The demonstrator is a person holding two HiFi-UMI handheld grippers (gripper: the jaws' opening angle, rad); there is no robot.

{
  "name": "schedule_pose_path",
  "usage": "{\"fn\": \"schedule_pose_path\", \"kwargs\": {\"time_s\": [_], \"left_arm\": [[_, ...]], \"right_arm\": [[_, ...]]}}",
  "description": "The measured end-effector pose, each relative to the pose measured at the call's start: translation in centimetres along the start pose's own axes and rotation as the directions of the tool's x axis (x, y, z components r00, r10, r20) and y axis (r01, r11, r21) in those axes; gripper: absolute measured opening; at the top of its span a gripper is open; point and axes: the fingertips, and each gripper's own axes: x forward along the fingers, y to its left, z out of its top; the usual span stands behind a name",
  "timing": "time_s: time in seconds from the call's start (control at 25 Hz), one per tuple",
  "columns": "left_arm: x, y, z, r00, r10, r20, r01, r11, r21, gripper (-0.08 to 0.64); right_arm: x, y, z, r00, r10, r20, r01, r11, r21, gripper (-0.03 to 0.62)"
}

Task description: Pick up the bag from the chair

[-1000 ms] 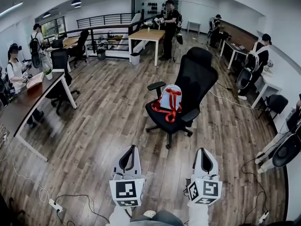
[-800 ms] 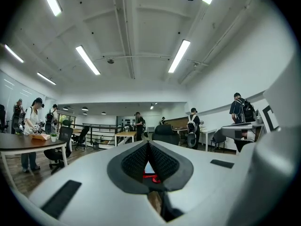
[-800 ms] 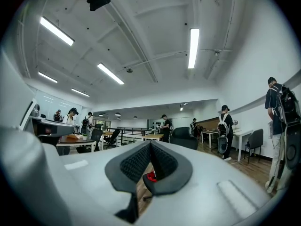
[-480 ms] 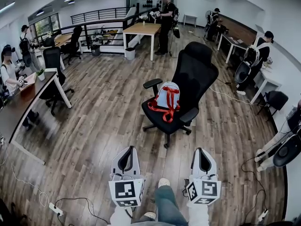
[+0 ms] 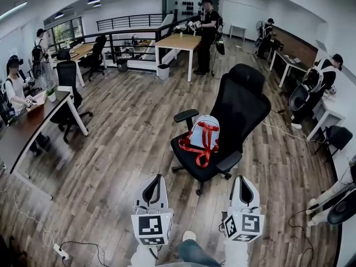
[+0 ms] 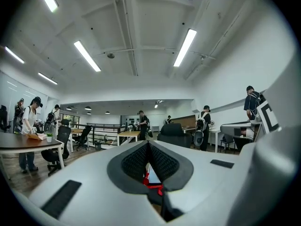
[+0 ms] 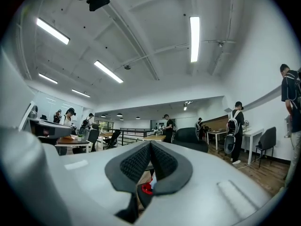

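A light blue bag point(image 5: 203, 132) with red straps leans upright on the seat of a black office chair point(image 5: 242, 102) in the middle of the room. In the head view both grippers are held low, in front of the chair and short of it. The left gripper point(image 5: 158, 176) is shut and empty, pointing toward the chair's left side. The right gripper point(image 5: 242, 177) is shut and empty too, below the chair's right armrest. Between the closed jaws of the left gripper point(image 6: 148, 144) a sliver of the bag point(image 6: 151, 178) shows. The right gripper point(image 7: 150, 144) also frames a bit of the bag point(image 7: 149, 185).
A dark desk point(image 5: 25, 132) stands at the left with a person beside it. A wooden table point(image 5: 178, 40) and more people are at the back, white desks at the right. Cables and a power strip point(image 5: 58, 251) lie on the wood floor at the lower left. A shoe point(image 5: 189, 236) shows between the grippers.
The chair and bag have come lower and nearer in the head view as the person steps toward them. Both grippers keep their place in the view and stay shut.
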Motion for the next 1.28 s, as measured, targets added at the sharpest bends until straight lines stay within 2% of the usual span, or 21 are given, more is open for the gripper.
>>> {"fn": "schedule_pose_path", "kwargs": {"time_s": [0.32, 0.76, 0.96, 1.28], "left_arm": [[9.5, -0.7, 1.2, 0.999, 0.037, 0.01, -0.037, 0.999, -0.001, 0.006], [17.9, 0.0, -1.2, 0.997, 0.043, -0.057, -0.043, 0.999, -0.007, 0.006], [22.7, 0.3, -2.2, 0.998, 0.007, -0.06, -0.008, 1.0, -0.015, 0.006], [33.1, 2.5, -2.9, 0.997, -0.045, -0.06, 0.043, 0.999, -0.027, 0.006]], "right_arm": [[10.0, -4.0, -0.2, 0.999, 0.038, 0.006, -0.038, 0.999, -0.002, 0.01], [17.2, -7.2, -3.8, 0.998, 0.023, -0.056, -0.022, 1.0, 0.022, 0.009], [20.8, -8.6, -5.0, 0.998, -0.012, -0.063, 0.013, 1.0, 0.012, 0.009], [29.9, -10.7, -6.3, 0.995, -0.074, -0.061, 0.074, 0.997, -0.005, 0.009]]}}
